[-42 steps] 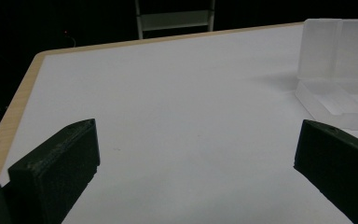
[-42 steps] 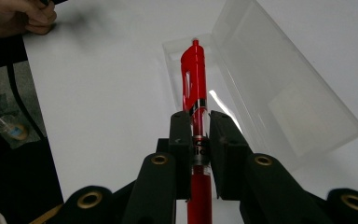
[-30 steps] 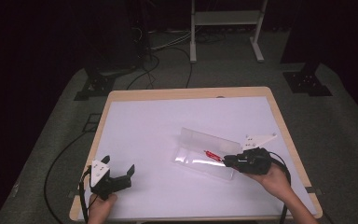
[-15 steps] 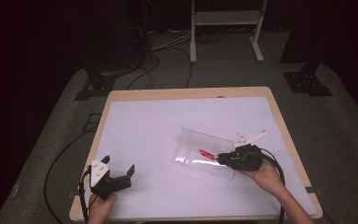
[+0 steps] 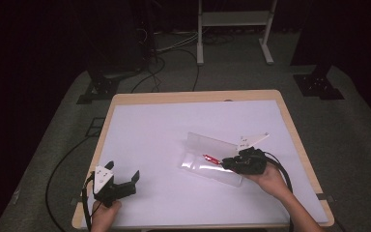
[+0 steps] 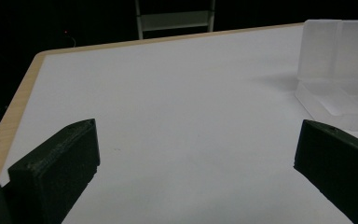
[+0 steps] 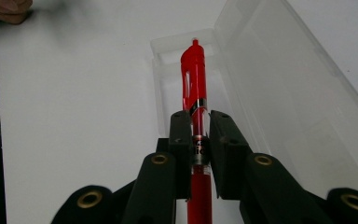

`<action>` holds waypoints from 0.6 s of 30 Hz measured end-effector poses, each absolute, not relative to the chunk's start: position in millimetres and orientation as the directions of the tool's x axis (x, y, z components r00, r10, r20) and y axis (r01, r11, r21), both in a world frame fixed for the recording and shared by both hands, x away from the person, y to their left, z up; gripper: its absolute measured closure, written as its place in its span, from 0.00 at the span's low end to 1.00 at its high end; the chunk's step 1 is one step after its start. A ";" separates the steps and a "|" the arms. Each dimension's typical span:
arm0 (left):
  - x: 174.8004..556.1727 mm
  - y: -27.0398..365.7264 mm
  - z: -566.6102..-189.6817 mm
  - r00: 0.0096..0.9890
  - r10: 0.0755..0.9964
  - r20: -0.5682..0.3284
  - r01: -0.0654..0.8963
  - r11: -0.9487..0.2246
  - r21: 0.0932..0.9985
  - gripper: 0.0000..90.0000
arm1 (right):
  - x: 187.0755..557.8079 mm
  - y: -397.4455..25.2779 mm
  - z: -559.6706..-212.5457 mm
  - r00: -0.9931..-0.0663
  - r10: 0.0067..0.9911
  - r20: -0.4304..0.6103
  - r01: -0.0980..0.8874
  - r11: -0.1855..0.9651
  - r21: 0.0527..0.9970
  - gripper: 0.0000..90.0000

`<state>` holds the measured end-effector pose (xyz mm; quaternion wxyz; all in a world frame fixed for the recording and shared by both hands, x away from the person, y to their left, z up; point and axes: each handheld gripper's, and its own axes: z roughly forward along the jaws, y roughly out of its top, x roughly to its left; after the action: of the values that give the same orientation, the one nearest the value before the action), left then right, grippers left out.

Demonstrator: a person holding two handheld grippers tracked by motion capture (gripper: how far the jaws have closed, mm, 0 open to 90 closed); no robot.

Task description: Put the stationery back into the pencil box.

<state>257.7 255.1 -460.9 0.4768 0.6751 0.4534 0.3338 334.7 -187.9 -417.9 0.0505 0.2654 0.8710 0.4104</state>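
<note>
Red pen (image 7: 194,79): clamped between the jaws of the right gripper (image 7: 200,122), held lengthwise over the tray of the clear plastic case (image 7: 279,88), whose lid is folded open on the white table (image 5: 154,140). Left gripper (image 5: 118,185): jaws spread wide, nothing held, positioned near the table's front-left corner, well apart from the case.

White table (image 5: 174,145), grey floor (image 5: 53,145), metal stand (image 5: 232,19) behind.
</note>
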 end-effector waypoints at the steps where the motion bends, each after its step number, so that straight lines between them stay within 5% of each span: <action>1: 257.7 255.2 -460.9 0.366 0.930 0.018 0.294 -0.134 0.946 0.00 | 335.4 -187.7 -418.5 -0.854 0.504 0.128 0.420 0.523 0.742 0.88; 18: 257.6 255.2 -460.9 0.365 0.931 0.018 0.294 -0.134 0.946 0.00 | 345.0 -180.8 -430.4 -0.854 0.501 0.140 0.432 0.534 0.726 0.88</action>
<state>257.6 255.2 -460.9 0.4765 0.6748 0.4539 0.3339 345.0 -180.8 -430.4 0.0427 0.2667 0.8748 0.4021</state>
